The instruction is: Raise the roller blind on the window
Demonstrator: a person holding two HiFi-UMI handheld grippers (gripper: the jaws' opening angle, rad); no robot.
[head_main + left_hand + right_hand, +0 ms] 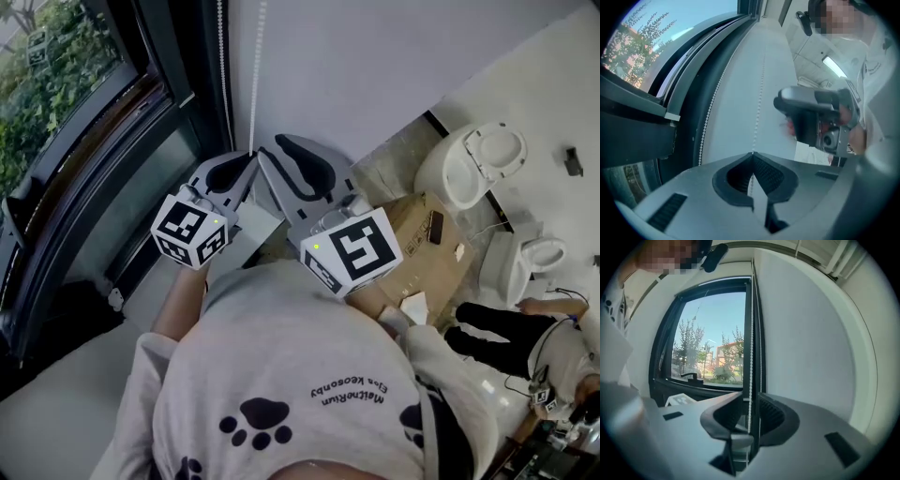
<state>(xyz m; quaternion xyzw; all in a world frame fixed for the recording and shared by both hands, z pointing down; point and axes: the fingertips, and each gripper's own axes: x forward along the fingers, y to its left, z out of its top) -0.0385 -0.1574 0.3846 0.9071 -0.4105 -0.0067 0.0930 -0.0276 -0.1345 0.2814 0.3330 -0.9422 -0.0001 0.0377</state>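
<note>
Mid-haul on the bead chain [256, 75], just beside the window frame [150, 103].
Pinching it tight with the left gripper [752, 153], jaws together on the beads; straddling it with the right gripper [750, 397], jaws apart, not biting. Risky from here: letting go left before clamping right, and probably losing height on the roller blind; or catching the second strand nearer the frame. No blind cloth showing across the glass. Well away from the window, clear of the pull: two toilets [473, 164], a cardboard box [422, 225], a seated person [511, 333].
</note>
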